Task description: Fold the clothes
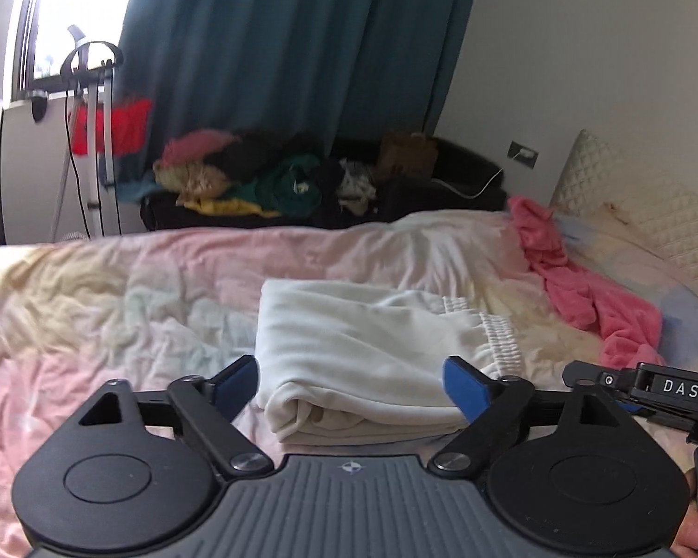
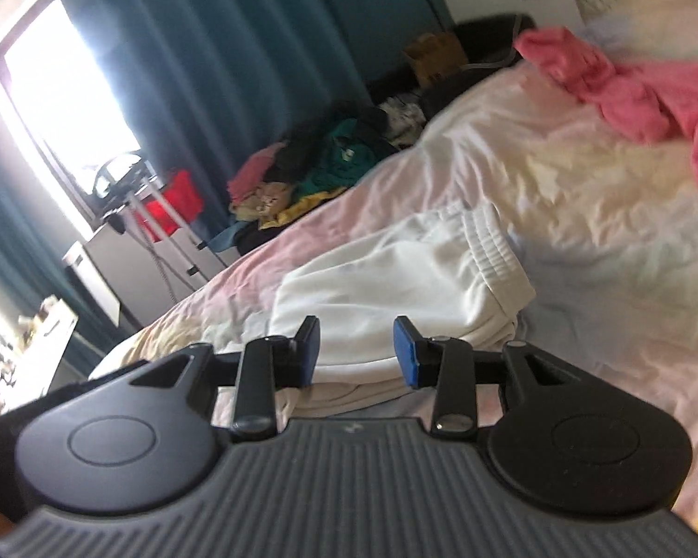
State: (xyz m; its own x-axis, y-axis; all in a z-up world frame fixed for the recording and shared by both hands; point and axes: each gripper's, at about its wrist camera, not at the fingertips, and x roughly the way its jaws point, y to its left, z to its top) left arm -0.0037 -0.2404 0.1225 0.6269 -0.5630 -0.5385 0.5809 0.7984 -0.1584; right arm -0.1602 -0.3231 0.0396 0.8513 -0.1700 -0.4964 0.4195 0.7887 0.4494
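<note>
A: Left wrist view first. Left gripper (image 1: 351, 383) spread wide, blue pads (image 1: 465, 388) well apart, nothing between them. Hovering at the near edge of the folded white pants (image 1: 372, 348).

B: Pants where?

A: Flat on the pastel bedspread (image 1: 116, 288), mid-bed, folded into a thick stack, elastic waistband (image 1: 498, 335) toward the right. Pink garment (image 1: 586, 288) crumpled farther right, apart from the pants, near the quilted headboard (image 1: 628, 204).

B: And the right wrist view?

A: Tilted. Right gripper (image 2: 356, 351) parted too, gripping nothing, just before the same white pants (image 2: 395, 269). Pink garment (image 2: 628, 93) beyond, upper right.

B: Background?

A: Teal curtain (image 1: 293, 46), bright window (image 1: 83, 4), pile of mixed clothes (image 1: 265, 176) past the bed.
</note>
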